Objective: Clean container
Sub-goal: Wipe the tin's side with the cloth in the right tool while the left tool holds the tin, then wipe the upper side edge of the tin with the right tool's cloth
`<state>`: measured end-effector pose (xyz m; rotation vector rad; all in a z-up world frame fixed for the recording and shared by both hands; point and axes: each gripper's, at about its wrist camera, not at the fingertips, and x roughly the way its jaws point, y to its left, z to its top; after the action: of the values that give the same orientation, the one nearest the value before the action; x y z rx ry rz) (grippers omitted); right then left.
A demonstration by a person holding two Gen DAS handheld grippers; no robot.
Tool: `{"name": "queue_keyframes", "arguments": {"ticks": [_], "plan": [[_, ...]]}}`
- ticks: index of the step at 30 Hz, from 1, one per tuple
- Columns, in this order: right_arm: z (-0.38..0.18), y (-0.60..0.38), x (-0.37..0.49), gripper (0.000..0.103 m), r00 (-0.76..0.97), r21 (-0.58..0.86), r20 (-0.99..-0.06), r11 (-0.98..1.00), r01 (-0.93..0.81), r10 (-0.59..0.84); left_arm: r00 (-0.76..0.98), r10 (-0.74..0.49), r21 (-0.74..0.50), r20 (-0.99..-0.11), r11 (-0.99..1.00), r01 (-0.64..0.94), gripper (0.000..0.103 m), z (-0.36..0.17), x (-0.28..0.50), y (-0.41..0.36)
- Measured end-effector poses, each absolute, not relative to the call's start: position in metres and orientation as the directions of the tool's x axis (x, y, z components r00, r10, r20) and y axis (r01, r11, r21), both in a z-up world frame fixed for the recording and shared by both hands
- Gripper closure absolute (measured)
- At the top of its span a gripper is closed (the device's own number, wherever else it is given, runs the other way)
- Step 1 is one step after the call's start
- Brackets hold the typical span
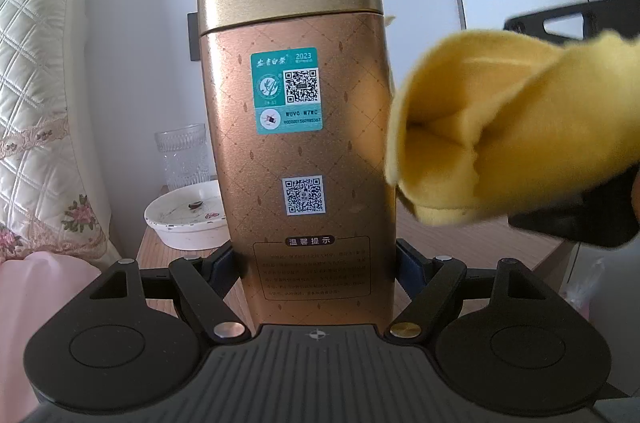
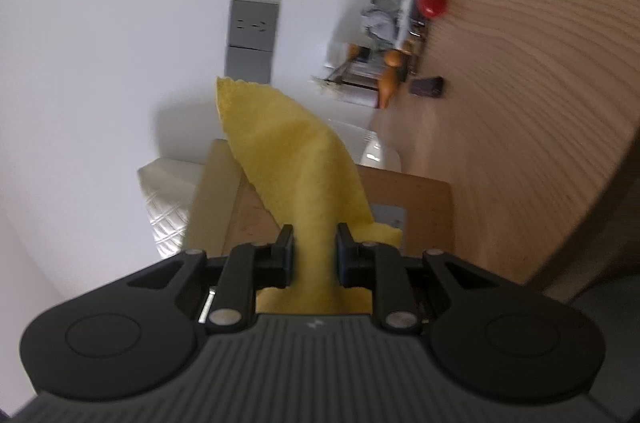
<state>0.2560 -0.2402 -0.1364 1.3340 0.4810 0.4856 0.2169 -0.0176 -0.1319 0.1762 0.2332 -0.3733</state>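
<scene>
With the left gripper (image 1: pixel 316 259) clamped on the tin's (image 1: pixel 296 151) base, holding it upright in front of the bowl (image 1: pixel 180 219), and the right gripper (image 2: pixel 314 255) pinching the cloth (image 2: pixel 288 159) just beside the tin's right edge, wiping seems underway; next, press the cloth onto that side.

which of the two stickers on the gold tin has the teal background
The upper sticker on the gold tin, just below the lid, is teal and marked 2023. The lower sticker is a plain white QR code, nearer the left hand-held gripper clamping the tin.
</scene>
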Motion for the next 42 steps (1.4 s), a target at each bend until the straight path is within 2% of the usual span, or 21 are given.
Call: {"name": "queue_keyframes", "arguments": {"ticks": [8,17,26,32,35,42], "plan": [[-0.100,-0.243,0.262,0.081,0.811,0.969,0.053,0.167,-0.183,0.583,0.907,-0.334,0.127,-0.257,0.918,0.375,0.022,-0.132,0.216,-0.024],[-0.131,-0.243,0.262,0.081,0.822,0.982,-0.039,0.174,-0.074,0.568,0.909,-0.331,0.132,-0.255,0.919,0.372,0.022,-0.131,0.212,-0.030],[-0.092,-0.246,0.269,0.081,0.829,0.961,0.061,0.190,-0.199,0.556,0.907,-0.332,0.136,-0.260,0.917,0.375,0.021,-0.131,0.213,-0.034],[-0.122,-0.247,0.272,0.081,0.837,0.981,-0.030,0.176,-0.080,0.547,0.906,-0.334,0.139,-0.261,0.916,0.377,0.021,-0.132,0.216,-0.034],[-0.123,-0.248,0.275,0.081,0.836,0.984,-0.040,0.167,-0.062,0.547,0.906,-0.333,0.139,-0.262,0.916,0.377,0.021,-0.132,0.217,-0.035],[-0.082,-0.251,0.283,0.081,0.837,0.960,0.056,0.202,-0.195,0.544,0.907,-0.329,0.138,-0.263,0.918,0.372,0.021,-0.138,0.227,-0.035]]}}
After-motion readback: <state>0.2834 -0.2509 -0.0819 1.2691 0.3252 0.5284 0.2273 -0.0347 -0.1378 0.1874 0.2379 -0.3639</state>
